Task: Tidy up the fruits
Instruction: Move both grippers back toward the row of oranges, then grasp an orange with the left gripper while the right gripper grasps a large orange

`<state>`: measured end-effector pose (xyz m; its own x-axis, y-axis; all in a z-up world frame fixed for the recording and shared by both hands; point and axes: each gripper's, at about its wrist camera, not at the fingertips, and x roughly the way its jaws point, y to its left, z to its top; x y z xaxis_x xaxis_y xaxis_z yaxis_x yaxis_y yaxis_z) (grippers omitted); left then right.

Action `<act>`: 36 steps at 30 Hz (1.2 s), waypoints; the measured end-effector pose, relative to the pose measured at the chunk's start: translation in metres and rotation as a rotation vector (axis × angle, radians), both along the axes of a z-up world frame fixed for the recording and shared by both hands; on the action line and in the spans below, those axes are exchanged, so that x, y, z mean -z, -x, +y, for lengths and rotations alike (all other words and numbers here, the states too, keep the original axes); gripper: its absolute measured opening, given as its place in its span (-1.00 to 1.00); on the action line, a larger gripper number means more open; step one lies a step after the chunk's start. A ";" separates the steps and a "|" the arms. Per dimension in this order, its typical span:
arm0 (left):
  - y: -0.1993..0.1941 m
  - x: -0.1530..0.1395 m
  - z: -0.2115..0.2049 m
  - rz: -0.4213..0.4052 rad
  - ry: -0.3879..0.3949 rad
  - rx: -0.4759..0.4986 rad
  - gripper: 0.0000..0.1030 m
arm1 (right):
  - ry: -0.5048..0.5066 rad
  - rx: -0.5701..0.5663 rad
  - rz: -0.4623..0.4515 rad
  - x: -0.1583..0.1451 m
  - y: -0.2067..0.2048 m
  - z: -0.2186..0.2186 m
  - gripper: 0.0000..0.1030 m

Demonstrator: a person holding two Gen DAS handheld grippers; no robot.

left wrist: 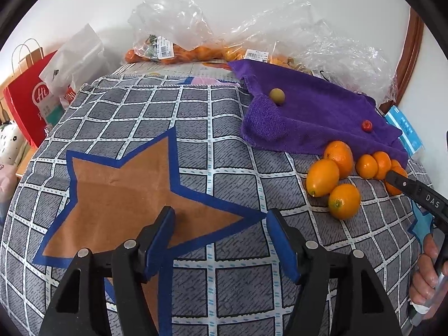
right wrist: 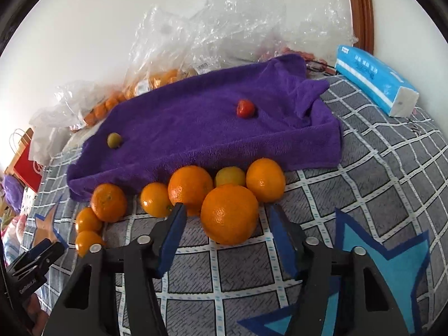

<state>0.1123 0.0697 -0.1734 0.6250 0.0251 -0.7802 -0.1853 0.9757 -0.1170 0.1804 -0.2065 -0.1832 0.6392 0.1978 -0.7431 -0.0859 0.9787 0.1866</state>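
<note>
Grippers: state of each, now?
Left gripper: open, nothing between its jaws.
Right gripper: open around the big orange, pads not yet pressing.

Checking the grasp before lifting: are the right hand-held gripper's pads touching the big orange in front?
Apart. The right wrist view shows floral cloth between each blue pad of the right hand-held gripper and the big round orange sitting between them.
</note>
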 end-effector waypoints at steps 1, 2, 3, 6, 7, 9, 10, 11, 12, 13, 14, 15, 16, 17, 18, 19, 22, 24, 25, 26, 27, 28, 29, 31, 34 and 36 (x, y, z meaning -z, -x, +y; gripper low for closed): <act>0.000 0.000 0.000 -0.003 0.005 0.004 0.28 | 0.000 -0.002 -0.005 -0.001 0.001 0.000 -0.05; 0.000 -0.001 0.001 -0.010 0.019 0.013 0.28 | 0.011 -0.001 -0.009 -0.002 0.003 0.000 -0.16; 0.002 -0.002 0.002 -0.019 0.035 0.023 0.28 | 0.023 -0.004 -0.007 -0.003 0.005 -0.001 -0.16; 0.003 -0.004 -0.001 -0.025 0.058 0.043 0.26 | 0.042 -0.013 -0.014 -0.009 0.016 -0.006 -0.16; 0.002 -0.005 -0.004 -0.021 0.063 0.052 0.26 | 0.053 -0.012 -0.022 -0.011 0.022 -0.009 -0.16; 0.000 -0.009 -0.012 -0.021 0.085 0.079 0.26 | 0.077 -0.014 -0.023 -0.014 0.029 -0.013 -0.17; -0.001 -0.011 -0.017 -0.026 0.096 0.097 0.26 | 0.085 -0.016 -0.027 -0.016 0.033 -0.016 -0.24; -0.001 -0.014 -0.023 -0.033 0.102 0.115 0.26 | 0.084 -0.024 -0.030 -0.016 0.037 -0.018 -0.26; -0.002 -0.016 -0.029 -0.043 0.104 0.132 0.26 | 0.078 -0.033 -0.030 -0.017 0.039 -0.020 -0.26; -0.004 -0.017 -0.035 -0.048 0.101 0.143 0.26 | 0.073 -0.037 -0.033 -0.016 0.041 -0.021 -0.27; -0.006 -0.018 -0.041 -0.047 0.099 0.153 0.26 | 0.071 -0.040 -0.040 -0.015 0.043 -0.022 -0.26; -0.009 -0.018 -0.047 -0.041 0.101 0.163 0.26 | 0.075 -0.041 -0.045 -0.014 0.045 -0.023 -0.26; -0.011 -0.017 -0.053 -0.031 0.109 0.173 0.23 | 0.080 -0.045 -0.046 -0.012 0.045 -0.022 -0.26; -0.015 -0.017 -0.057 -0.022 0.119 0.186 0.20 | 0.080 -0.048 -0.047 -0.011 0.046 -0.022 -0.25; -0.017 -0.016 -0.062 -0.017 0.128 0.198 0.16 | 0.076 -0.051 -0.041 -0.009 0.045 -0.022 -0.25; -0.019 -0.015 -0.066 -0.014 0.130 0.202 0.12 | 0.071 -0.054 -0.039 -0.008 0.044 -0.022 -0.25; -0.027 -0.011 -0.075 0.000 0.133 0.197 0.06 | 0.040 -0.057 -0.026 -0.004 0.040 -0.023 -0.18; -0.031 -0.009 -0.080 0.005 0.128 0.191 0.05 | 0.042 -0.054 -0.020 -0.002 0.036 -0.022 -0.06; -0.032 -0.009 -0.081 0.002 0.122 0.185 0.04 | 0.045 -0.053 -0.019 -0.001 0.034 -0.021 -0.04; -0.034 -0.007 -0.082 0.003 0.122 0.178 0.04 | 0.047 -0.052 -0.020 -0.001 0.032 -0.020 -0.04; -0.035 -0.006 -0.082 0.008 0.126 0.173 -0.10 | 0.050 -0.051 -0.021 0.000 0.030 -0.018 -0.04; -0.035 -0.004 -0.081 0.013 0.130 0.170 -0.22 | 0.055 -0.047 -0.019 0.001 0.027 -0.017 -0.04; -0.034 -0.005 -0.081 0.009 0.125 0.171 -0.31 | 0.060 -0.041 -0.016 0.002 0.025 -0.016 -0.05; -0.032 -0.006 -0.078 0.020 0.134 0.187 -0.35 | 0.065 -0.038 -0.012 0.002 0.023 -0.015 -0.21; -0.022 -0.011 -0.067 0.012 0.146 0.184 -0.36 | 0.061 -0.039 -0.011 0.003 0.027 -0.017 -0.28; -0.012 -0.016 -0.057 0.001 0.120 0.164 -0.35 | 0.050 -0.040 -0.011 0.002 0.033 -0.020 -0.28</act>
<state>0.1248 0.0126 -0.1574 0.6124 -0.1700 -0.7721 -0.0255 0.9719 -0.2341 0.1475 -0.2260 -0.1852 0.6395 0.1864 -0.7459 -0.1273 0.9824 0.1364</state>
